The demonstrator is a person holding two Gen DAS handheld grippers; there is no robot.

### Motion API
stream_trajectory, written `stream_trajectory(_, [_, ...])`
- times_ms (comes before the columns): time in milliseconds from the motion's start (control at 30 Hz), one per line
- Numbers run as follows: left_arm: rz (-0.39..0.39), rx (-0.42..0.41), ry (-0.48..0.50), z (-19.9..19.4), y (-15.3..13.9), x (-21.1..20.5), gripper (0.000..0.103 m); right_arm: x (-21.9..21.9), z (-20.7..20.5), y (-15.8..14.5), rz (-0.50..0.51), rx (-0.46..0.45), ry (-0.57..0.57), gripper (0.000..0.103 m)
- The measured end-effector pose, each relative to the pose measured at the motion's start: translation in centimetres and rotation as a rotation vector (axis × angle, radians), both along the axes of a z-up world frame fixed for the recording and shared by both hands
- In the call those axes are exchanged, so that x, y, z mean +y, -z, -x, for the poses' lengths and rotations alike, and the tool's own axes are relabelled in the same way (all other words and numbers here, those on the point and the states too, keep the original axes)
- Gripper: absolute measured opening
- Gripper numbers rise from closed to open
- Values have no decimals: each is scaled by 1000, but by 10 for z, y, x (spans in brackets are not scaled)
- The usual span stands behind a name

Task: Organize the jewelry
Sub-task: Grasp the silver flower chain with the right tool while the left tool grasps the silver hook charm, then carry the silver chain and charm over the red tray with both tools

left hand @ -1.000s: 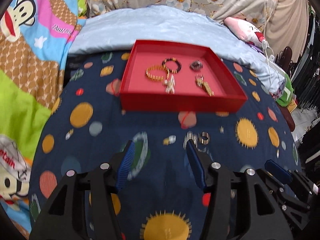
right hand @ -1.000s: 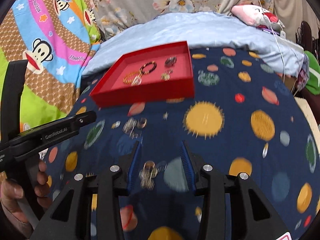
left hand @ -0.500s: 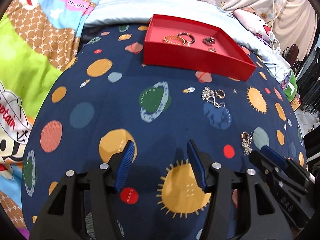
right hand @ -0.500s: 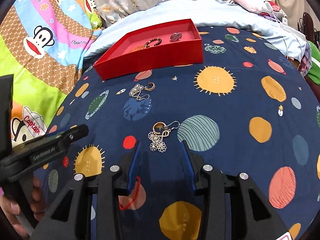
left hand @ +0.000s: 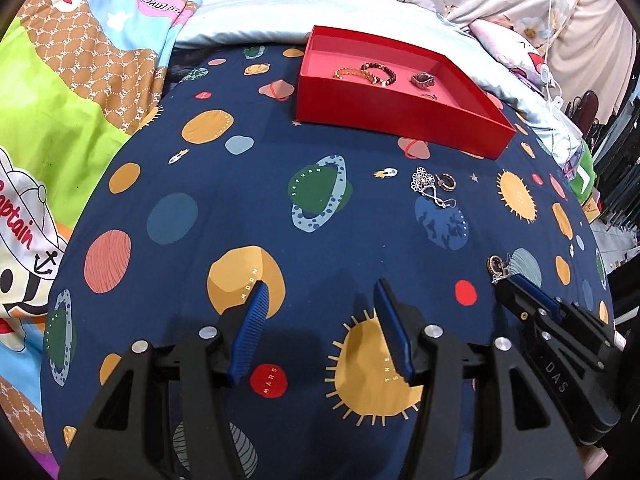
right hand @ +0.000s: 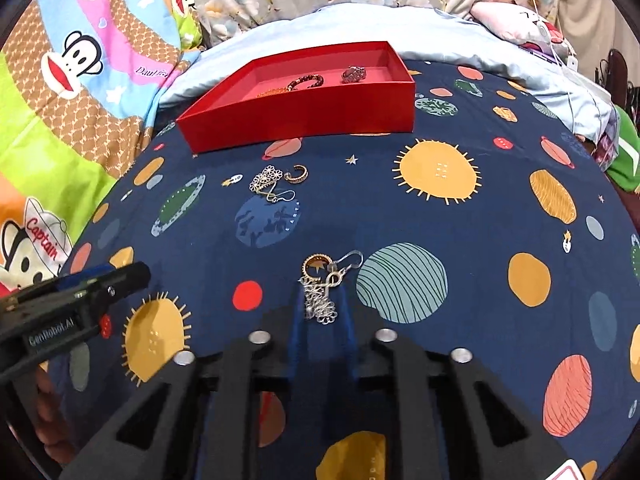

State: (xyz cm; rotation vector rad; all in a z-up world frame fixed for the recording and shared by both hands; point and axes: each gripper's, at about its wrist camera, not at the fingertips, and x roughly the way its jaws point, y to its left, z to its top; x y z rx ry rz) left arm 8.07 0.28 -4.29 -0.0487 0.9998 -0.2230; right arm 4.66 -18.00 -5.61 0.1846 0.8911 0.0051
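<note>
A red tray (left hand: 400, 118) (right hand: 304, 120) lies at the far side of the navy planet-print bedspread and holds bracelets (left hand: 372, 74) and a dark ring (left hand: 423, 79). A silver flower earring (right hand: 266, 182) (left hand: 430, 186) and a gold hoop (right hand: 297, 175) lie in front of the tray. My right gripper (right hand: 320, 300) has its fingers closed around a silver dangling earring (right hand: 320, 306) that lies on the spread, with a gold ring (right hand: 316, 266) touching its top. My left gripper (left hand: 320, 300) is open and empty above the spread, left of the right gripper (left hand: 520, 292).
A cartoon monkey blanket (left hand: 60, 100) lies at the left. A light blue quilt (right hand: 360, 28) and floral pillows lie behind the tray. A white cable (left hand: 554, 92) and clutter sit at the right edge of the bed.
Both grippers pulled back from the tray. My right gripper moved onto the silver dangling earring and its fingers closed around it. My left gripper stayed open.
</note>
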Motion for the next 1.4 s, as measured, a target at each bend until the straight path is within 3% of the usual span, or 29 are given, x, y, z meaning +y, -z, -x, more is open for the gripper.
stream_trajectory(333, [15, -14, 30, -6, -6, -8, 53, -14, 22, -5, -32, -7, 11, 8])
stream_trajectory(733, [66, -37, 119, -51, -5, -68, 53, -34, 37, -8, -94, -6, 37, 8])
stream_trajectory(900, [49, -35, 146, -65, 3, -91, 51, -37, 36, -11, -107, -14, 32, 8])
stream_trajectory(1067, [25, -52, 151, -72, 9, -103, 35, -40, 35, -13, -119, -21, 32, 8])
stream_trajectory(1167, [27, -56, 158, -73, 10, -103, 20, -42, 35, -14, -126, -24, 35, 8])
stream_trajectory(1200, [39, -48, 166, -73, 10, -102, 7, -42, 34, -14, -129, -24, 36, 8])
stream_trajectory(1400, [110, -23, 193, -63, 10, -92, 2, -45, 33, -17, -137, -34, 44, 8])
